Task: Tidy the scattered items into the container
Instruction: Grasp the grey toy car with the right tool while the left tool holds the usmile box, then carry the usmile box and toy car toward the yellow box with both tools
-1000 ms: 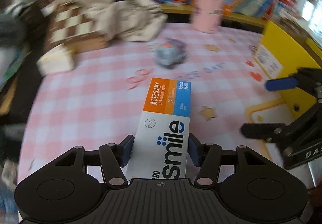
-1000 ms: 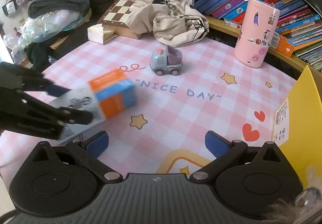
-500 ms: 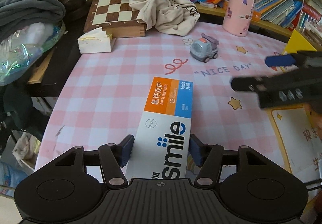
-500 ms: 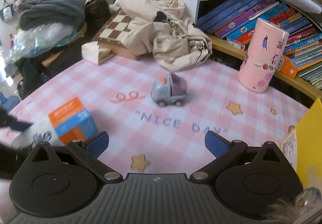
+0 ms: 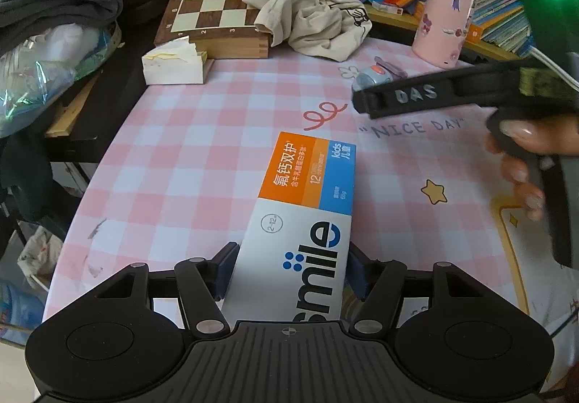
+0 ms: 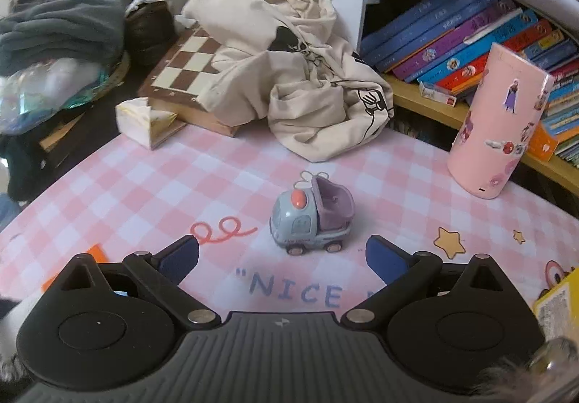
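Left gripper (image 5: 289, 272): jaws had just been opening, and stood slightly apart with the toothpaste box (image 5: 302, 218) lying lengthwise between them. Narrow gaps showed between the blue pads (image 5: 226, 269) and the box sides, so no clamp was evident. The box lay flat on the pink checked mat (image 5: 188, 164), its orange and blue end pointing away from the gripper toward the red squiggle (image 5: 324, 113) printed on the mat.

Right gripper (image 6: 282, 258): jaws wide apart, nothing between them. The toy truck (image 6: 311, 218) stood upright on the mat just beyond the fingertips, roughly centred on the gap, not touched. An orange corner of the toothpaste box (image 6: 96, 252) showed at the left edge of this view, well to the left of the truck.

In the left wrist view, the right gripper's finger crossed the frame just in front of the truck, with the person's hand (image 5: 524, 149) on its handle.

Positions relative to the truck: "NICE DAY" lettering (image 6: 296, 289) on the mat on its near side; pink sticker-covered cylinder (image 6: 499, 124) upright to its right, well apart; cream cloth bag (image 6: 300, 77) heaped behind it, draped over a chessboard (image 6: 188, 66); tissue pack (image 6: 144, 120) behind and to its left; shelf of books (image 6: 470, 37) behind and to its right. A yellow container edge (image 6: 557, 298) showed at the lower right, near the right gripper.
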